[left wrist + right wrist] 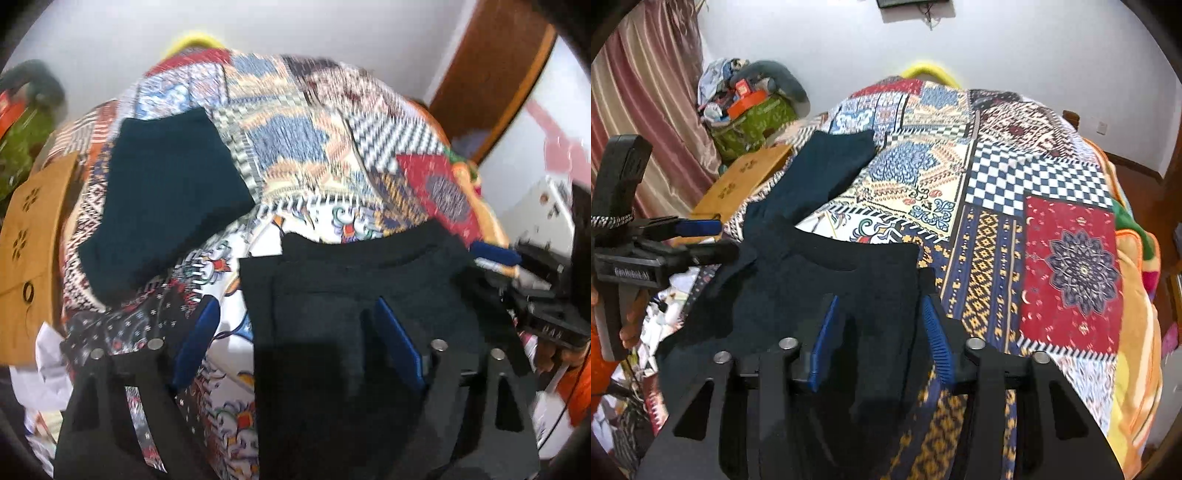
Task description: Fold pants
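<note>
On the quilt (997, 177) the dark pants (812, 280) lie with the waist nearest, both the left gripper (295, 347) and right gripper (879, 339) spread open over it holding nothing, so closing risks pinching quilt or a single layer, skewing the fold.

Blur and cut-offs

Left wrist view is motion-blurred; the pants (354, 295) run off its bottom edge, possibly under the left gripper (295, 343).

A home bedroom: patchwork-quilted bed (1015, 177), pink curtains (646, 122).
</note>
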{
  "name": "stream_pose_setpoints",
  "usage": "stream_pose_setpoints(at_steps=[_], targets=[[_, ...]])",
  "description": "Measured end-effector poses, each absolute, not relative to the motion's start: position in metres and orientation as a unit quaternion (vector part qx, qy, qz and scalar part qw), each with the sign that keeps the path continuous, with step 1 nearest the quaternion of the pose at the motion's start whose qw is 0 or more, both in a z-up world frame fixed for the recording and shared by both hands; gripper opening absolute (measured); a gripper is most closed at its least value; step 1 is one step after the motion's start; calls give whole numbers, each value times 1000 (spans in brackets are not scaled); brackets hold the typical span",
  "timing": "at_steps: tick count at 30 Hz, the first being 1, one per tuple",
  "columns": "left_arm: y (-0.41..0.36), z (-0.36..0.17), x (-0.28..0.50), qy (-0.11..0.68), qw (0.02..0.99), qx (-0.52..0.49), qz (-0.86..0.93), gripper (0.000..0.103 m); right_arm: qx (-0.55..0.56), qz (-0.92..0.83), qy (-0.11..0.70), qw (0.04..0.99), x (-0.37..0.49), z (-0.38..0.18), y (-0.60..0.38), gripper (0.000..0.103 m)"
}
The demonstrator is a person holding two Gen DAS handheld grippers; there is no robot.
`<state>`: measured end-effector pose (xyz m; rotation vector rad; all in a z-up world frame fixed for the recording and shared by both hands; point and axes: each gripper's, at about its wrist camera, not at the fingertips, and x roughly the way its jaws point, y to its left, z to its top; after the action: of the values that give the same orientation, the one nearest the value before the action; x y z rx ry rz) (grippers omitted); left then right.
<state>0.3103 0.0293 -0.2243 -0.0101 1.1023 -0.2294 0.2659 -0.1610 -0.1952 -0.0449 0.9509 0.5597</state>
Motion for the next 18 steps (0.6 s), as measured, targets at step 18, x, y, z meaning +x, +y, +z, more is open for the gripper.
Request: stream_pose_setpoints(at_steps=[18], targets=[[21, -234, 317, 483, 872, 49, -67, 84, -66, 261, 452, 850, 278, -211, -157, 20]])
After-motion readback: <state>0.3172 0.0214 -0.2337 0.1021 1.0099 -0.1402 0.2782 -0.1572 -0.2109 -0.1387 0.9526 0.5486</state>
